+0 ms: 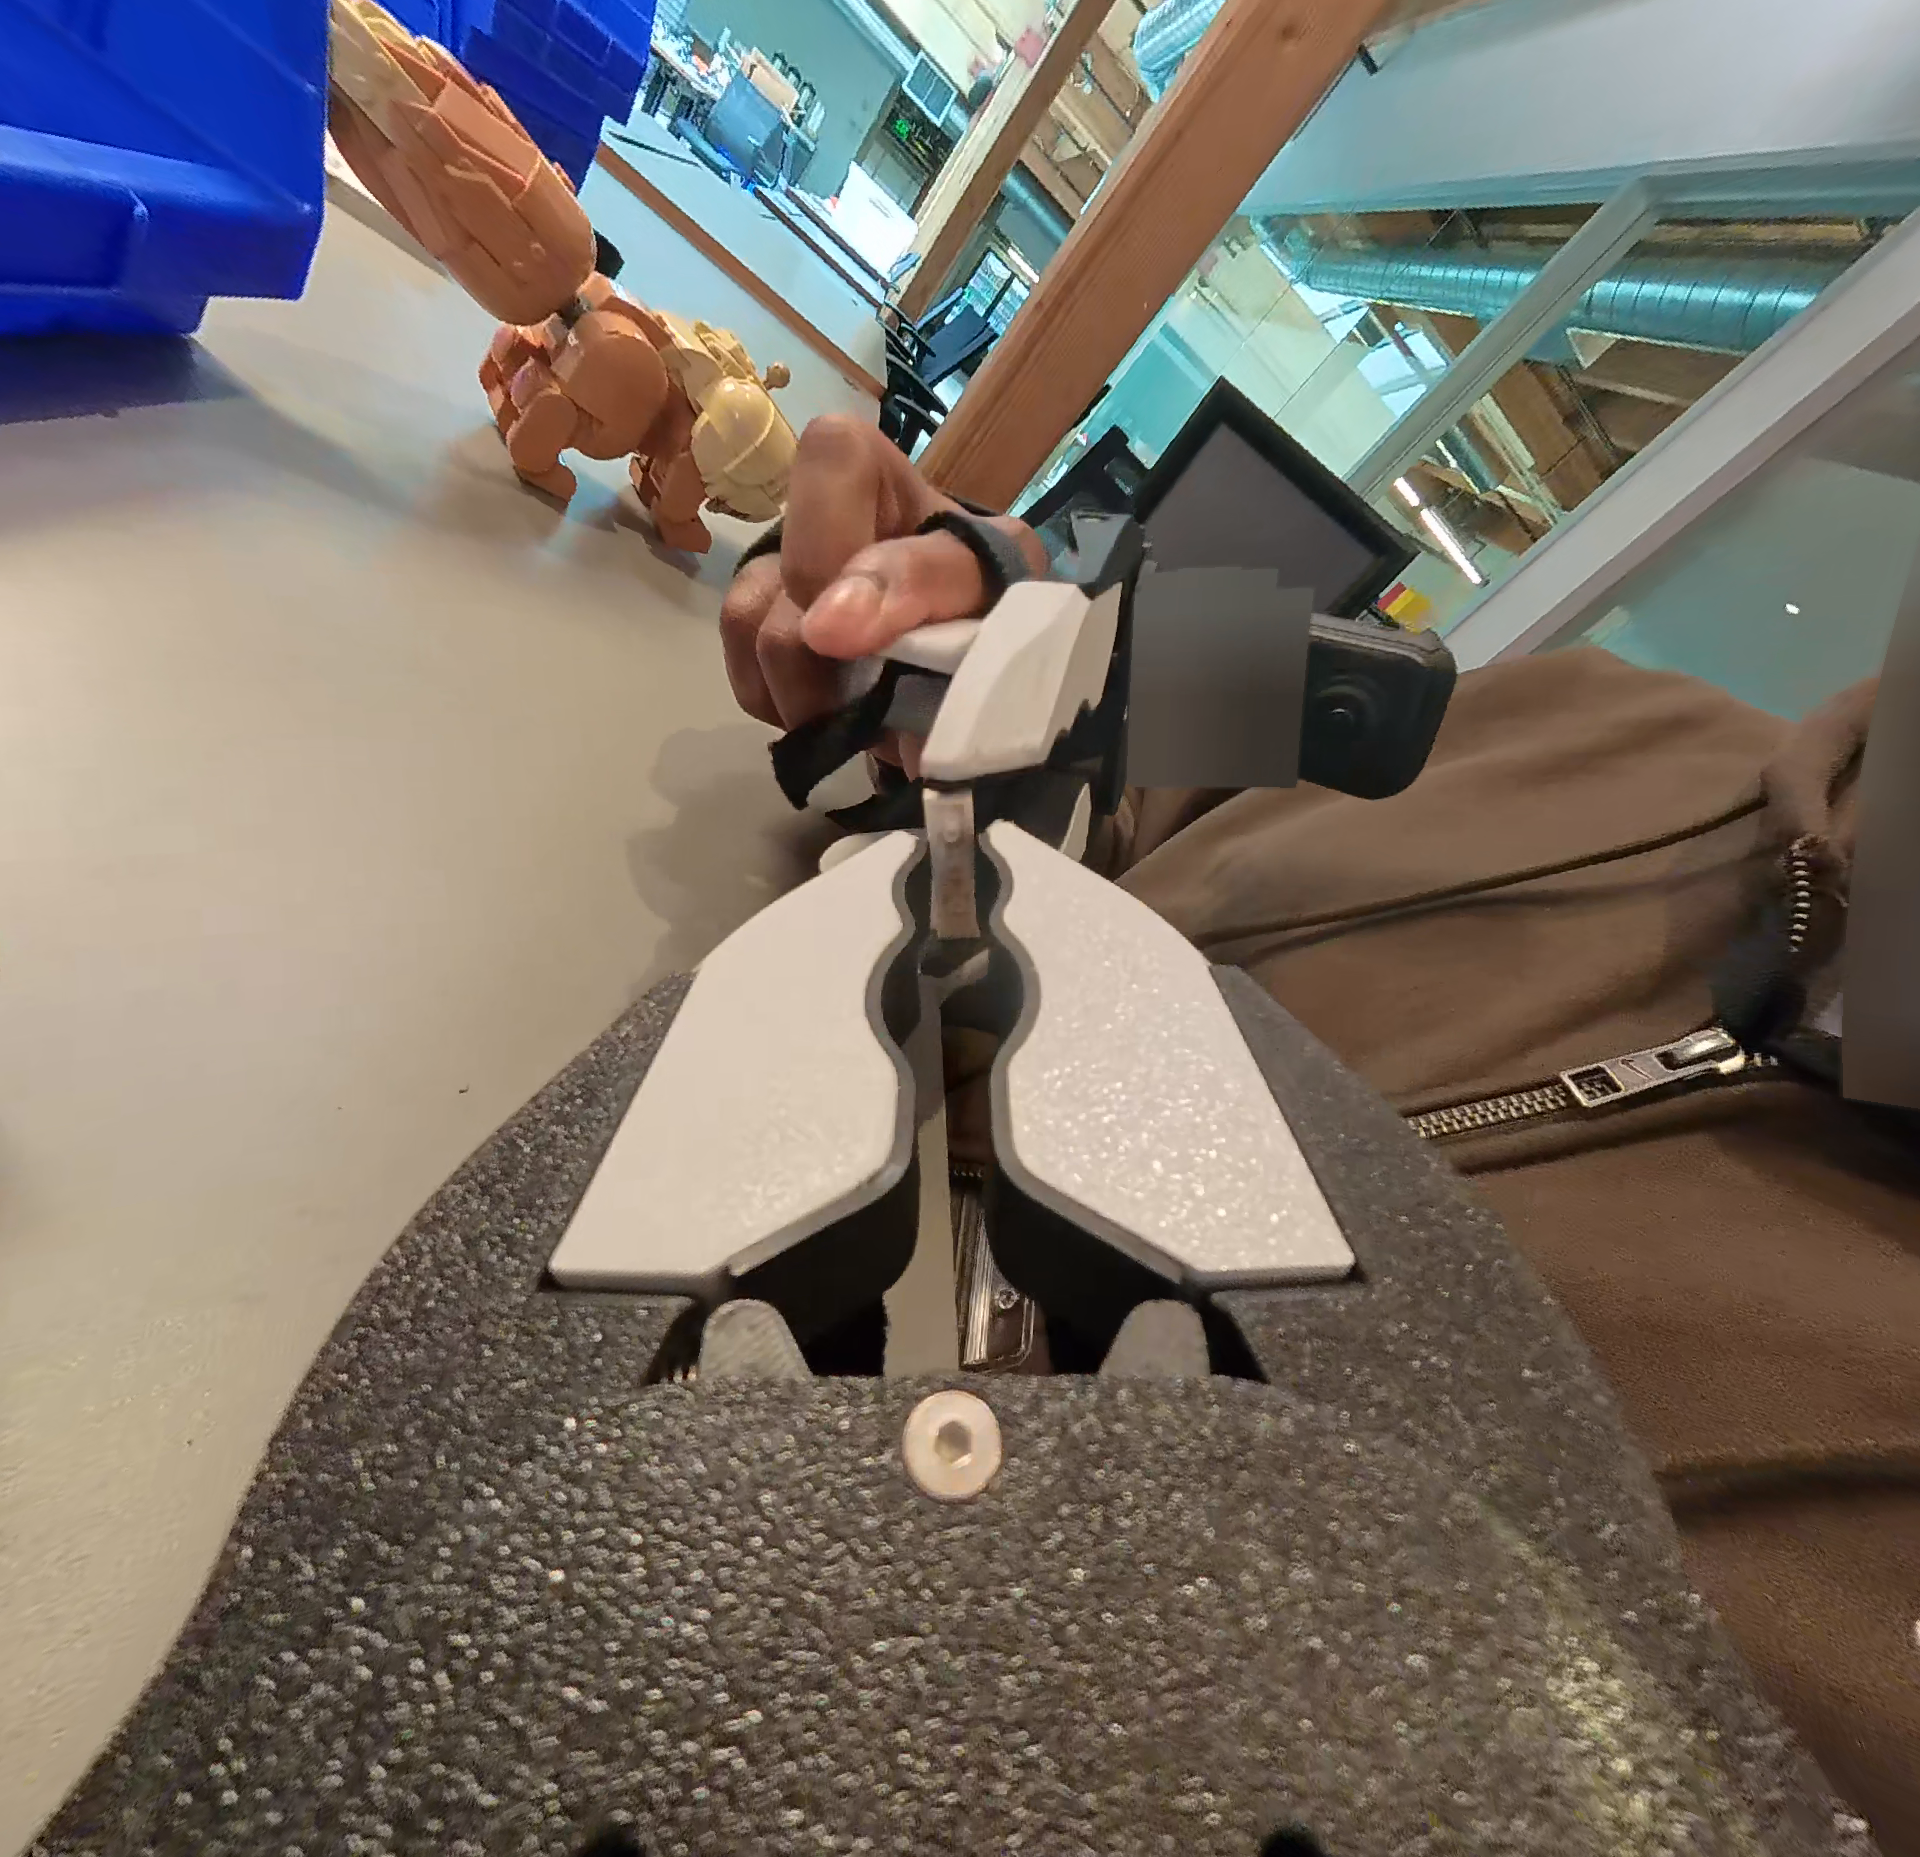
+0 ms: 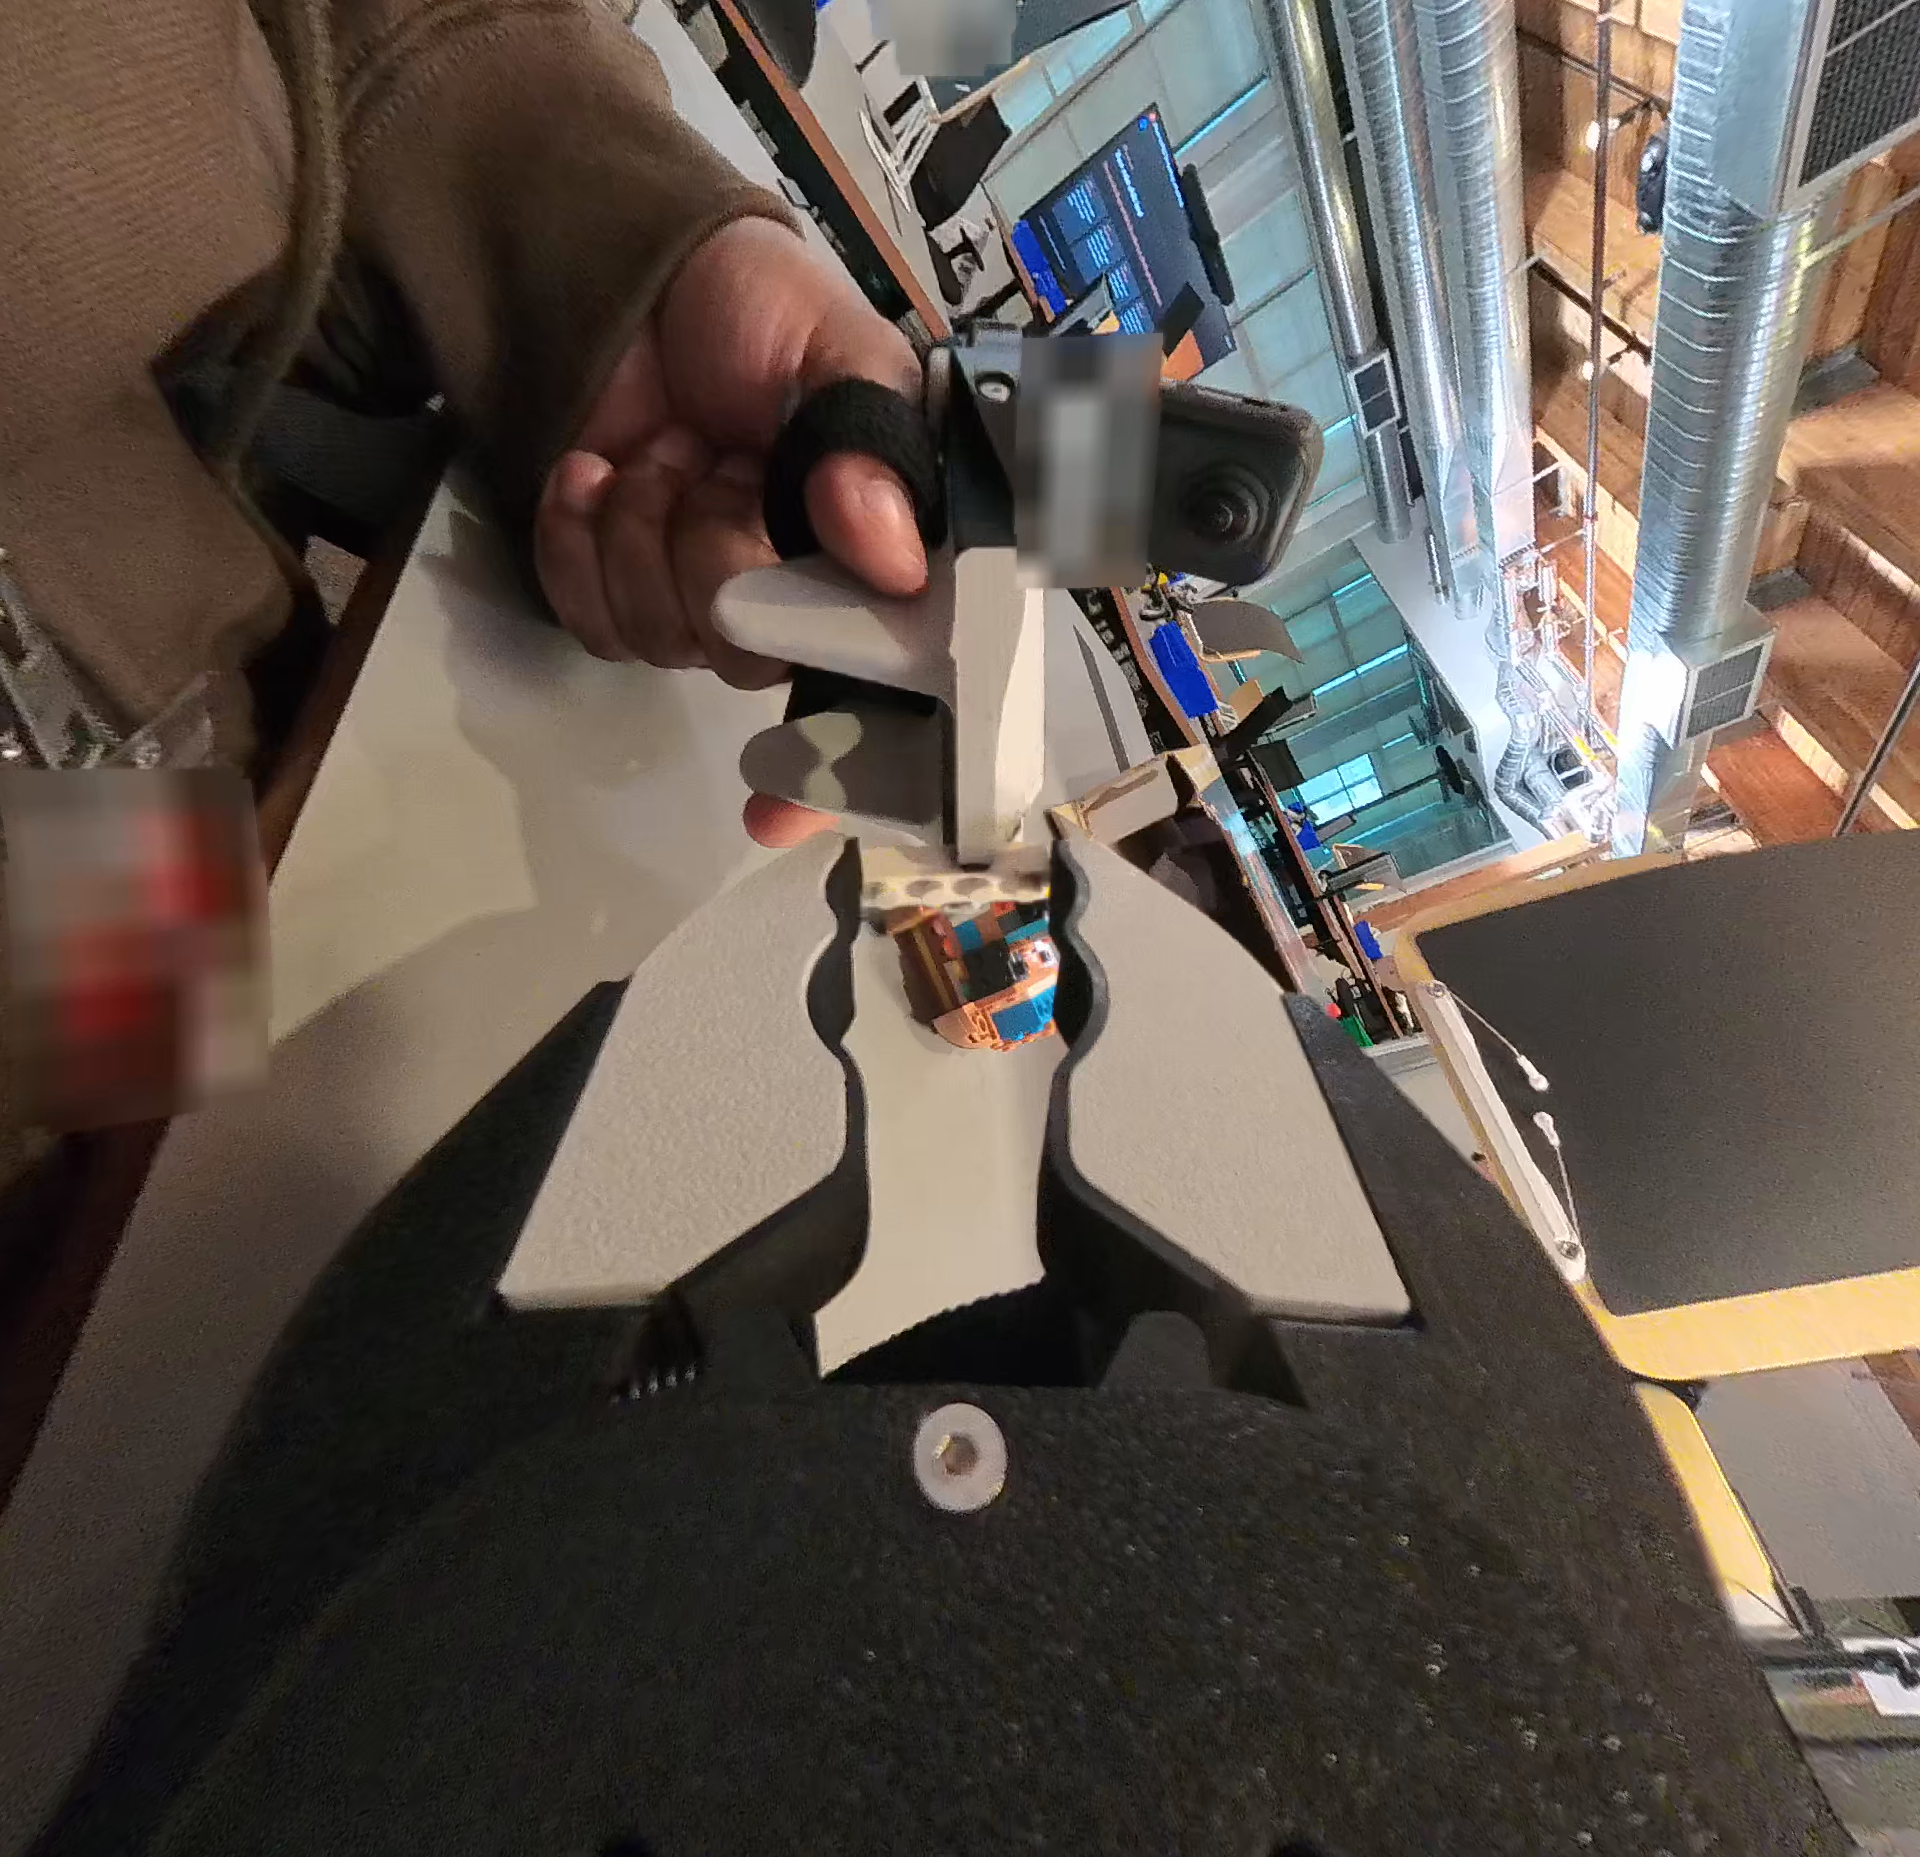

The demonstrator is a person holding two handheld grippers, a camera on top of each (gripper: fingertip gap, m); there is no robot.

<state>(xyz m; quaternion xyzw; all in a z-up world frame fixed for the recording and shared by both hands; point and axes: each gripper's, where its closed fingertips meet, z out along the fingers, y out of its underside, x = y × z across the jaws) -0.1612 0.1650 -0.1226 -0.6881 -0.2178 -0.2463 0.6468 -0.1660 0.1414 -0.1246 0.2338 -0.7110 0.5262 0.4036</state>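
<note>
My left gripper [image 1: 954,862] is shut on a thin beige strip [image 1: 951,898], seen edge-on between its grey fingers. My right gripper [image 2: 956,872] has the same strip [image 2: 925,888], a holed beam, spanning between its fingertips, which press on its two ends. Each gripper shows in the other's view, held by a hand: the right one [image 1: 997,695] meets the strip from above, and the left one [image 2: 982,768] touches it from above. A small orange, blue and brown brick build [image 2: 982,986] lies on the table just beyond the strip.
A brick-built orange and tan animal [image 1: 644,425] stands on the grey table [image 1: 312,768], with a larger orange build [image 1: 468,166] and blue bins [image 1: 156,145] behind it. A person in a brown jacket [image 1: 1558,976] is close. A black panel with a yellow rim [image 2: 1662,1080] is to the right. Left and right tips are no more than a few centimetres apart. From either gripper's tips it is about 25 cm to the larger orange build [image 1: 468,166].
</note>
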